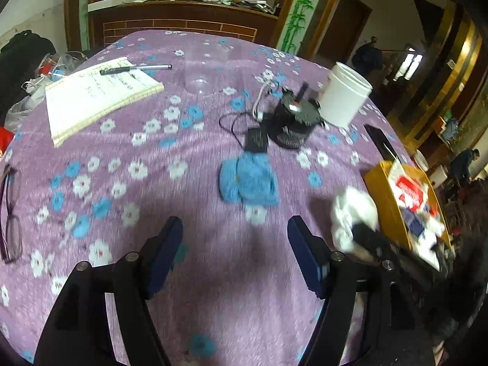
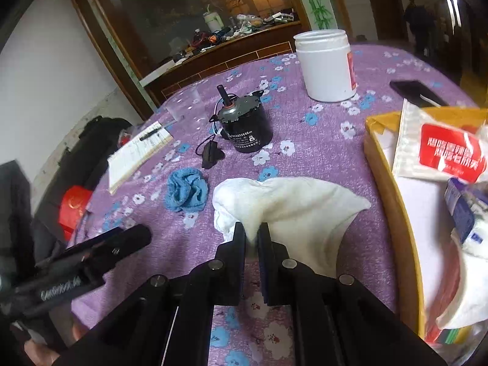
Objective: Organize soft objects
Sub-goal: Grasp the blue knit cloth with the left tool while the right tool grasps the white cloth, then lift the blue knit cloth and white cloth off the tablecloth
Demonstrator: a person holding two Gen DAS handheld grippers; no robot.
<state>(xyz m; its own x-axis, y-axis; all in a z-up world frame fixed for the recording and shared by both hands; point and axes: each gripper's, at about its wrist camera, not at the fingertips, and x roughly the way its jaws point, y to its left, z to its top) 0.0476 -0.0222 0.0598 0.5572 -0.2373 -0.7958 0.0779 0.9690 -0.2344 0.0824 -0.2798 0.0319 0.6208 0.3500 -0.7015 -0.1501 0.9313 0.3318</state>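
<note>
The right gripper [image 2: 251, 231] had its jaws clamped on a fold of the white cloth [image 2: 292, 201], beside the yellow box [image 2: 393, 201] on the worktop [image 2: 320, 152]. The left gripper [image 1: 235, 238] stood wide, empty, short of the blue cloth [image 1: 248, 180]. Lifting should be slow, keeping the fold pinched.

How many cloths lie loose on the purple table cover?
2. The blue cloth lies crumpled near the black motor; the white cloth is pinched in the right gripper. The yellow box may hide more.

Left claw [image 1: 235, 253] open over purple cloth; blue towel [image 1: 248, 181] ahead, white towel [image 1: 353, 213] right.
</note>
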